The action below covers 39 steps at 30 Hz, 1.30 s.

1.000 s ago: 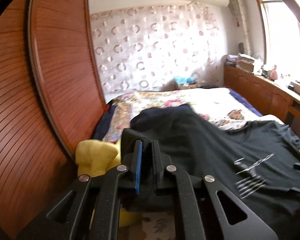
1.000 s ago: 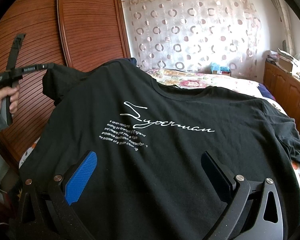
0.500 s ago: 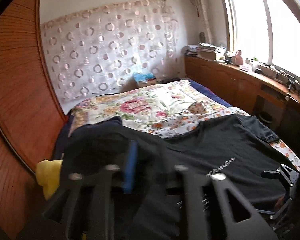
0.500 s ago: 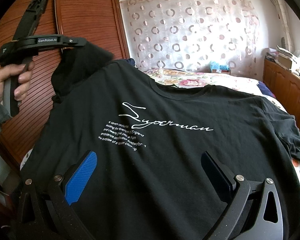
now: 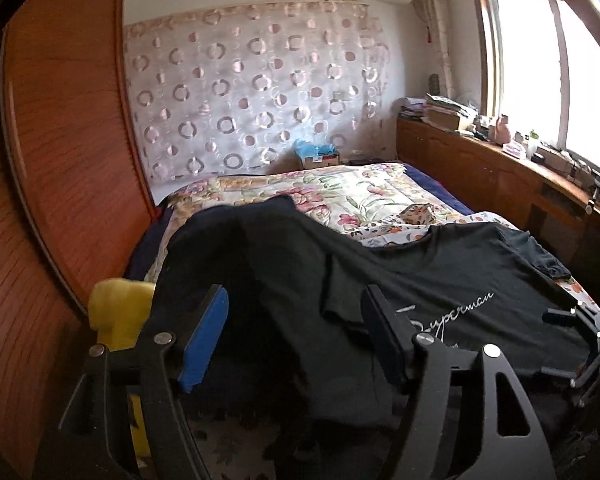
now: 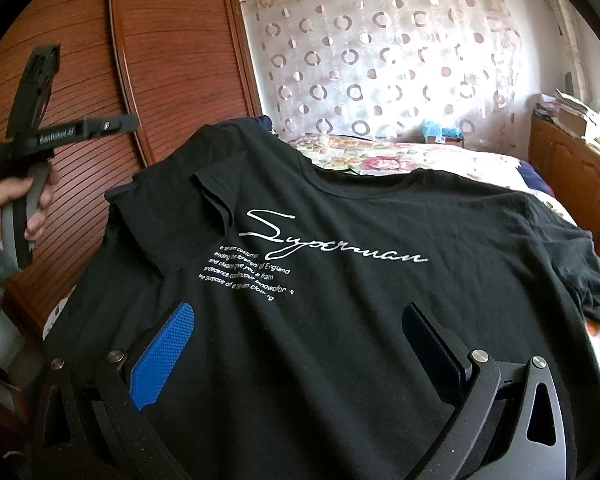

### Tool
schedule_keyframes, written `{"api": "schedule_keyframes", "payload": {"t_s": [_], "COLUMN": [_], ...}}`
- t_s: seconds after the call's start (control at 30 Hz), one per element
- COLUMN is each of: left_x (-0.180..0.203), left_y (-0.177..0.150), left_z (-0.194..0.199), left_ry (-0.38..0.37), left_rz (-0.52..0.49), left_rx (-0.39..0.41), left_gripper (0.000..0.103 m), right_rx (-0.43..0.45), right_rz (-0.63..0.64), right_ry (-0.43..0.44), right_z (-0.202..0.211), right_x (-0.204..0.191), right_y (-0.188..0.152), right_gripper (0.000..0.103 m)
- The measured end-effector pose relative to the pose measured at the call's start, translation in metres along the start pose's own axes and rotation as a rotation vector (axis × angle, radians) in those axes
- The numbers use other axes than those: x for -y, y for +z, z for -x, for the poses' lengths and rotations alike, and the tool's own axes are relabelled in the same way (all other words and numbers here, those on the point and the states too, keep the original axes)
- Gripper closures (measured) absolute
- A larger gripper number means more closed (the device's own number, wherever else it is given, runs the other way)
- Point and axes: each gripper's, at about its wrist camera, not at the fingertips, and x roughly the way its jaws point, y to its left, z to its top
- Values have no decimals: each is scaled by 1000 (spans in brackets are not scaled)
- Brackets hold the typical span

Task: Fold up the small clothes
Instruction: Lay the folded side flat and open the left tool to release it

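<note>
Now that left tool (image 5: 296, 336) jaws are opening, sleeve (image 6: 204, 200) released, lies folded onto shirt (image 6: 360, 300) chest ahead of it; right tool (image 6: 300, 344) wide, empty, over hem. First fold done.

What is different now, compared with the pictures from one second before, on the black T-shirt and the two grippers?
The left gripper has let go of the sleeve: its jaws, shut on the cloth before, are opening with nothing between them. The sleeve now lies folded inward over the black T-shirt, beside the print. The right gripper stayed open above the hem, and the rest of the shirt did not move.
</note>
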Motion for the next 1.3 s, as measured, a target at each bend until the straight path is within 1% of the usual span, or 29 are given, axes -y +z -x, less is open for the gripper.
{"api": "schedule_keyframes", "payload": {"t_s": [0.17,0.3,0.37,0.47,0.6,0.73,0.8,0.9,0.97,1.03,1.13,1.3], "left_x": [-6,-5,-3,1,5,4,5,4,4,5,9,18], "left_y": [-23,-39,-45,-52,-60,-67,-70,-72,-74,-75,-77,-77], "left_z": [10,20,23,29,34,36,37,38,38,38,35,31], "left_ry": [1,1,-7,-12,-8,-19,-22,-26,-33,-41,-50,-66], "left_rz": [52,70,79,76,65,64,64,69,79,86,88,86], "left_rx": [10,15,12,12,13,2,1,-3,-4,-3,-5,-10], "left_gripper": [33,33,33,33,33,33,33,33,33,33,33,33], "right_rx": [15,22,7,-36,-99,-158,-185,-208,-193,-173,-137,-127], "right_rz": [60,133,157,185,211,217,233,257,278,254,203,170], "right_ry": [28,48,71,106,112,124,113,71,-9,-72,-102,-137], "right_z": [-3,-22,-41,-78,-132,-170,-184,-199,-203,-201,-192,-180], "right_x": [-8,-22,-30,-42,-58,-68,-71,-72,-68,-55,-31,-7], "right_y": [25,50,63,79,93,99,102,107,113,118,122,122], "right_gripper": [1,4,6,7,7,7,7,7,7,7,7,7]}}
